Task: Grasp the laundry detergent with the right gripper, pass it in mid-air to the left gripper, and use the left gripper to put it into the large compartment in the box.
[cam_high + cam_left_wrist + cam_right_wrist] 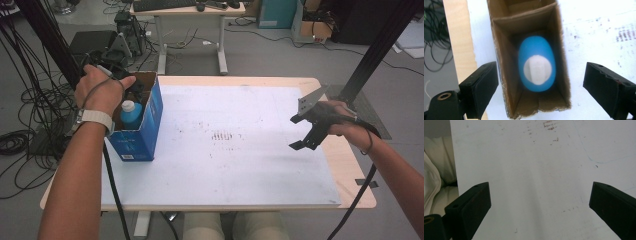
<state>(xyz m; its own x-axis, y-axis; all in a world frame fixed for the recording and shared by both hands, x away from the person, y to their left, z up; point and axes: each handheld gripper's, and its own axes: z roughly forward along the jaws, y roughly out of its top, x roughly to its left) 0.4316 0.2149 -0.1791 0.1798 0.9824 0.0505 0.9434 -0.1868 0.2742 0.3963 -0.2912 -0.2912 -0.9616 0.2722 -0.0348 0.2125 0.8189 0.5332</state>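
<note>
Bottle [537, 65] upright inside box [560, 45], long axis vertical, white cap up, blue body. Left gripper [540, 87] above box, jaws wide, straddling it, gripping nothing. Box label unreadable. Right gripper [306, 131] well right of box, over white board [240, 165], jaws wide, empty.
</note>
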